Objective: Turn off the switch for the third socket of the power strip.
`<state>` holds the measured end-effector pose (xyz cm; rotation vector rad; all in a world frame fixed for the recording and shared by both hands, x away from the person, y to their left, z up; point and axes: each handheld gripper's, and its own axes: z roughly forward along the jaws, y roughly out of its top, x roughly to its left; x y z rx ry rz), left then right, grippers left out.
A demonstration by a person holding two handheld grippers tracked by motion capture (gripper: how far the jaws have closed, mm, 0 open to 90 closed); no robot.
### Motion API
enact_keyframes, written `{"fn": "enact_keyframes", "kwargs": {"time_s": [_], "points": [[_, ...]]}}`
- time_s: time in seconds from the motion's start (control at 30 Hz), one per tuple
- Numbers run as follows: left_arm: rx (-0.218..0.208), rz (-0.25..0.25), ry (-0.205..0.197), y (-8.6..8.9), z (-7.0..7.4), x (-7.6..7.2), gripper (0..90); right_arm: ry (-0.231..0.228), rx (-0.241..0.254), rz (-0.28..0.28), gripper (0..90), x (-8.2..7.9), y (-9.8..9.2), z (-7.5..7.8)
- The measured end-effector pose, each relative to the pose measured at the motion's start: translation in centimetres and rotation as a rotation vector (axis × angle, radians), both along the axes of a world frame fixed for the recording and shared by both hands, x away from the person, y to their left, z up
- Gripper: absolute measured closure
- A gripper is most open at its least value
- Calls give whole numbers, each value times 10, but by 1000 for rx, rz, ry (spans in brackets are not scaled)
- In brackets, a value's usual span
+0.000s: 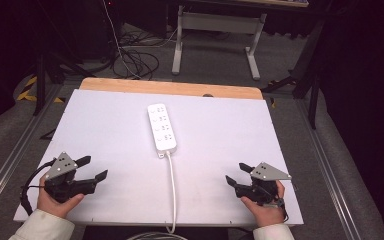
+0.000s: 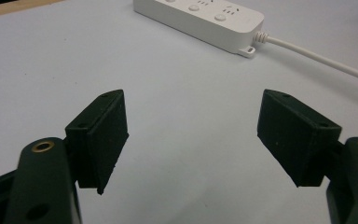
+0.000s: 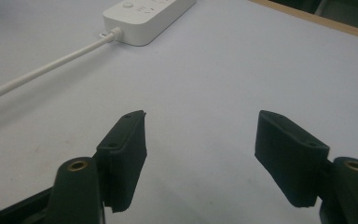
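A white power strip [image 1: 161,127] lies lengthwise in the middle of the white board, its sockets facing up. Its white cable [image 1: 172,187] runs from the near end straight toward the front edge. The strip's near end [image 2: 205,21] and cable [image 2: 317,58] show at the top of the left gripper view, and the strip [image 3: 147,16] with its cable [image 3: 42,70] at the upper left of the right gripper view. My left gripper [image 1: 92,168] rests near the front left, open and empty. My right gripper [image 1: 237,173] sits near the front right, open and empty too.
The white board [image 1: 105,130] covers a wooden table whose far edge [image 1: 170,87] shows as a strip. Beyond it stand a white table frame [image 1: 215,40] and loose cables [image 1: 135,60] on the grey floor. Dark stands flank both sides.
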<state>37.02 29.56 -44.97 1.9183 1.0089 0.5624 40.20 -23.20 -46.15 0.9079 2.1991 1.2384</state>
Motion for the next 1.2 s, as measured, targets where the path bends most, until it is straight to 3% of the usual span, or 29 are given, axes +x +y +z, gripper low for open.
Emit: {"fn": "enact_keyframes", "kwargs": {"time_s": [0.23,0.53,0.63,0.67,0.87,1.2], "points": [[11,-12,-15,-2,2,-2,258,-5,3,3,342,0,0,0],[-13,-11,-11,-3,8,-3,266,-4,3,5,342,0,0,0],[19,-30,-10,-6,13,0,304,3,2,8,342,1,1,-1],[48,-43,-23,-9,17,1,306,4,1,8,342,1,1,-1],[51,-68,-39,-17,30,3,338,6,0,8,342,1,2,-1],[-1,-95,-17,-25,48,21,369,12,-3,10,342,2,2,-2]]}}
